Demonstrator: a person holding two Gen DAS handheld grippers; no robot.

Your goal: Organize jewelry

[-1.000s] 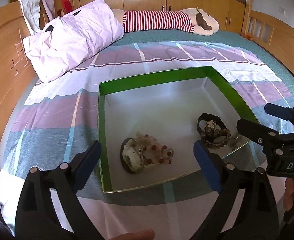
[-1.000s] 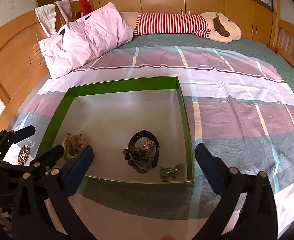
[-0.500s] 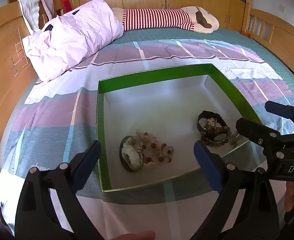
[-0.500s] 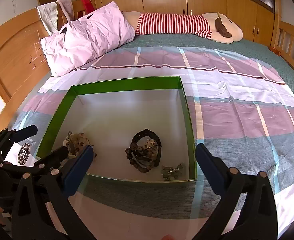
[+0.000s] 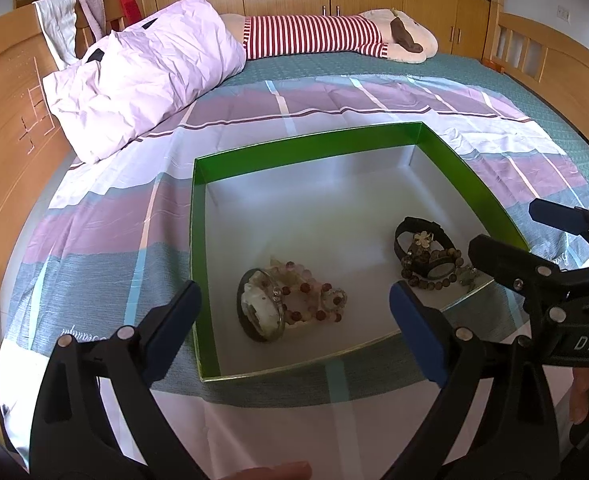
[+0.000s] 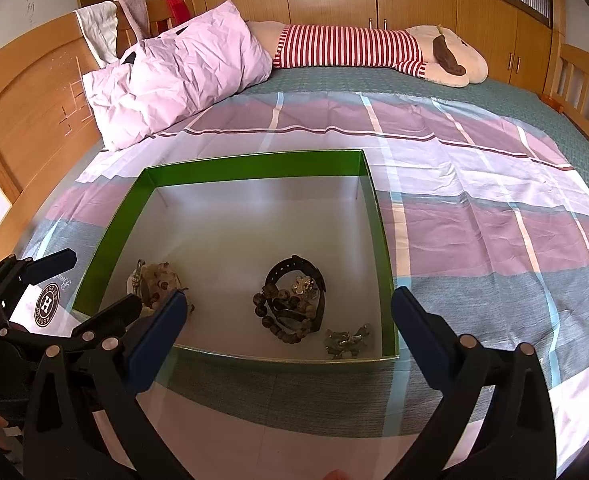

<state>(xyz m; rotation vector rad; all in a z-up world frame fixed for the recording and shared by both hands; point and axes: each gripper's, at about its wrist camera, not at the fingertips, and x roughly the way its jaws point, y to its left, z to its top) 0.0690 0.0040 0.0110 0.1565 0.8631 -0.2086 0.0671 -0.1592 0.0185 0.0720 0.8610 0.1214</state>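
Note:
A green-walled box (image 5: 306, 148) (image 6: 250, 162) with a white floor lies on the bed. Inside it are a pale bead bracelet with a round watch (image 5: 286, 306) (image 6: 156, 280), a black strap with dark beads and a flower charm (image 5: 426, 254) (image 6: 294, 300), and a small metal piece (image 6: 348, 340) in the near corner. My left gripper (image 5: 296, 336) is open and empty, just short of the box's near edge. My right gripper (image 6: 284, 344) is open and empty, also at the near edge. Each gripper shows in the other's view, the right one (image 5: 534, 248) and the left one (image 6: 74, 288).
A pink pillow (image 5: 142, 84) (image 6: 174, 76) and a striped plush toy (image 5: 334, 36) (image 6: 374, 50) lie at the far end of the bed. A wooden headboard (image 5: 10, 120) stands on the left. The plaid sheet (image 6: 474, 200) spreads to the right of the box.
Both grippers have drawn back slightly toward me, so the box sits a little farther away. Nothing in the box has moved.

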